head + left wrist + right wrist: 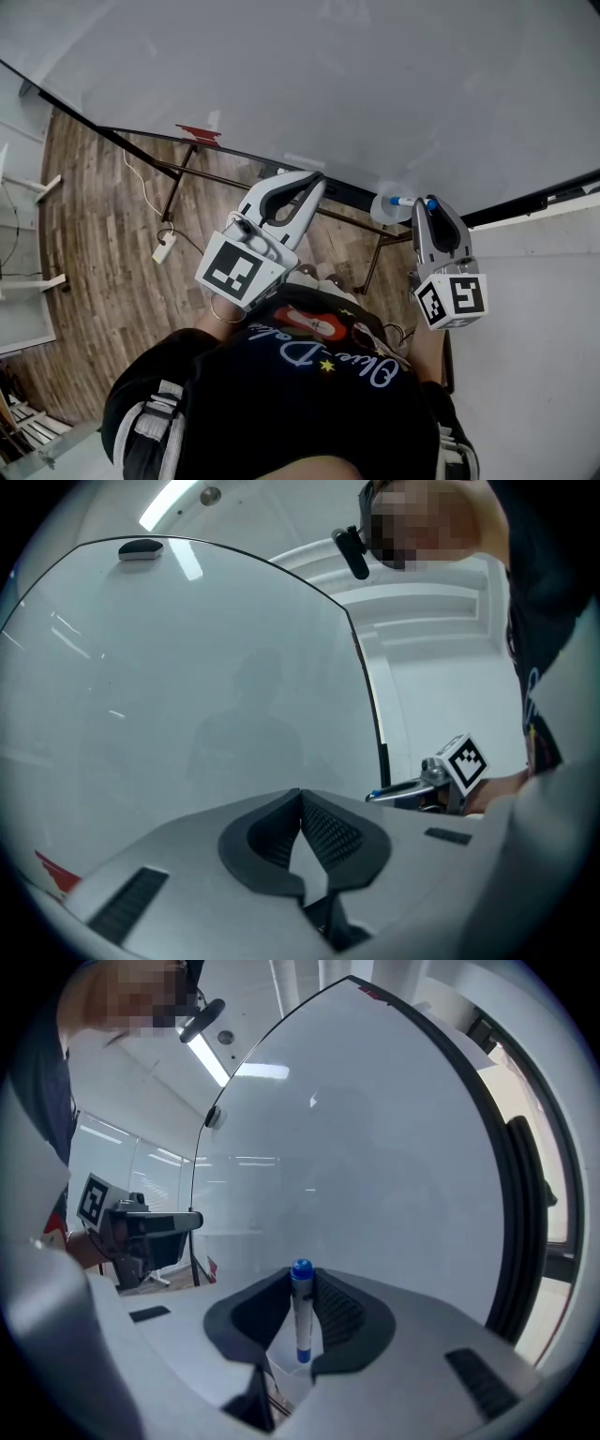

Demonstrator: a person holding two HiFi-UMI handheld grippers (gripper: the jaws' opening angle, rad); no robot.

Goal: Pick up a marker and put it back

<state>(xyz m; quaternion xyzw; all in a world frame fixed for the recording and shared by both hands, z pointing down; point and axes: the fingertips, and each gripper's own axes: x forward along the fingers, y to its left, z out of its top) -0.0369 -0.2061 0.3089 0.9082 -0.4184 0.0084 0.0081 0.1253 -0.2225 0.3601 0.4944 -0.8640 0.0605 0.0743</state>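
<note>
A white marker (pixel 302 1321) with a blue cap stands upright between the pads of my right gripper (pixel 302 1283), which is shut on it. Just below it is a small white cup (pixel 289 1380) fixed to the whiteboard (pixel 375 1147). In the head view the marker (pixel 405 201) sticks out leftward from the right gripper (pixel 427 203), over the white cup (pixel 382 212) at the board's lower edge. My left gripper (pixel 314 178) hovers to the left, close to the board. Its jaws are shut, with the tips touching and nothing between them (pixel 300 795).
The large whiteboard (pixel 375 84) fills the front on a black frame with legs (pixel 178 187). A red object (pixel 199 134) sits on its lower edge at the left. A white power strip (pixel 165 248) and cable lie on the wooden floor. A white wall (pixel 544 309) is at the right.
</note>
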